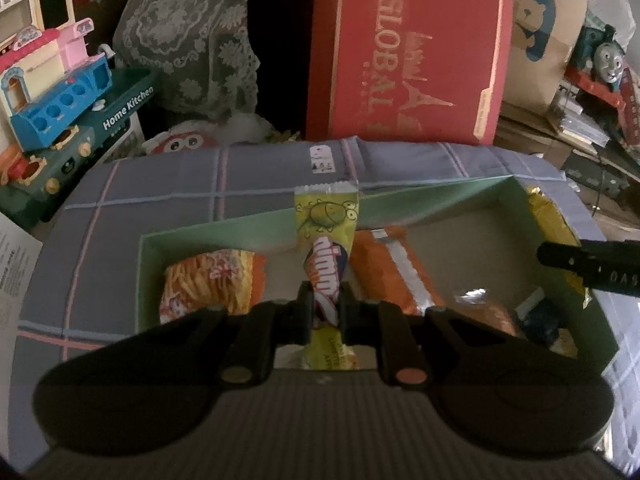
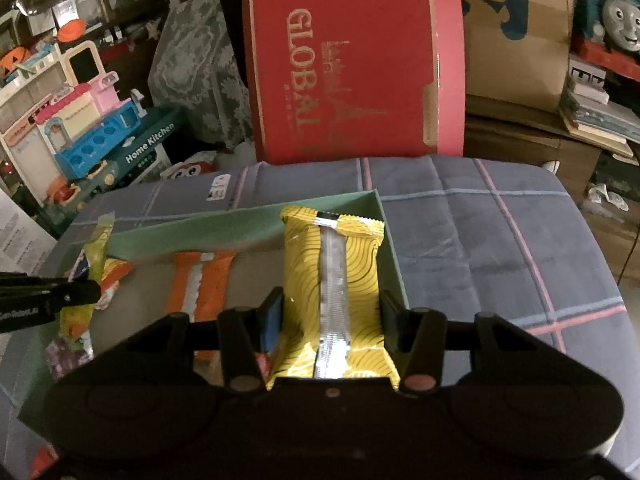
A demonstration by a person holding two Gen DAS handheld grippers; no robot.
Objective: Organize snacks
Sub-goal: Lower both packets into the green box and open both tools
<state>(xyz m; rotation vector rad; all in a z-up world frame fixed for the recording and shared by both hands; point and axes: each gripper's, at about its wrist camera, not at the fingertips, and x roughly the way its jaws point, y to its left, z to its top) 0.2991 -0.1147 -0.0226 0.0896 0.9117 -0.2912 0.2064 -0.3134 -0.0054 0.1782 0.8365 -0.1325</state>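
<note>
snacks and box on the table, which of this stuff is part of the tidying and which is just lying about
Part of the job:
- green box
- lime candy packet in left gripper
- yellow packet in right gripper
- orange packet
- noodle snack bag

Just lying about:
- red GLOBAL box
- toy kitchen
- toy train

Dim cluttered room, red box [image 1: 408, 52], toy kitchen [image 1: 52, 80], lace cloth [image 1: 192, 36], plaid-covered surface [image 2: 480, 216]

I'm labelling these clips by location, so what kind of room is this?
Most likely a lived-in home room used partly for storage or play: a toy kitchen set, a blue toy train and stacked cardboard boxes crowd around a cloth-covered surface.
</note>
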